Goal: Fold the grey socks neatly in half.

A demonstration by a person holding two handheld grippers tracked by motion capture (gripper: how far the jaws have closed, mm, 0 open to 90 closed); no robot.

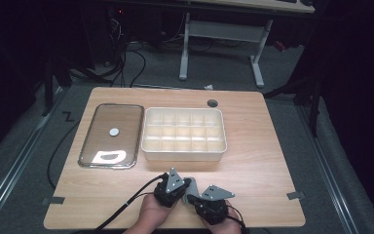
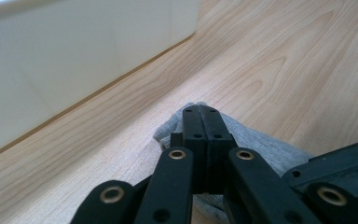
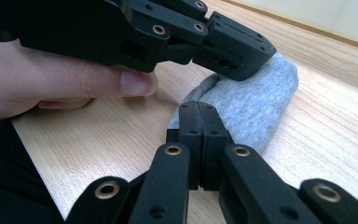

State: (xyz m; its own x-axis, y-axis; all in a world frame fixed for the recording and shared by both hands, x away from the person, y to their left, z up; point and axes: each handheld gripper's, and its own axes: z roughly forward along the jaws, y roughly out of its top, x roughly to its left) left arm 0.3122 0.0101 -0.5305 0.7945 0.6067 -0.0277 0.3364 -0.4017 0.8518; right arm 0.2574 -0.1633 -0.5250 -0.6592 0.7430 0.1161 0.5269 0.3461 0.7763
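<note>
High view: your two claws meet at the counter's (image 1: 272, 161) near edge.
Left claw (image 2: 200, 112): closed, tips on the grey sock (image 3: 256, 105).
Right claw (image 3: 198, 109): closed, at the sock's edge.
Sock: just before the compartment tray (image 1: 182, 155).

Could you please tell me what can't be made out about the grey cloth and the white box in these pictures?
- Grey cloth: its full shape; both grippers cover it in the high view, and the right gripper and left gripper hide part in the gripper views.
- Whether the closed jaws actually pinch the cloth: hidden beneath them.
- White box: what is in its compartments is too small in the high view; in the left gripper view the picture's edge cuts it off.
</note>
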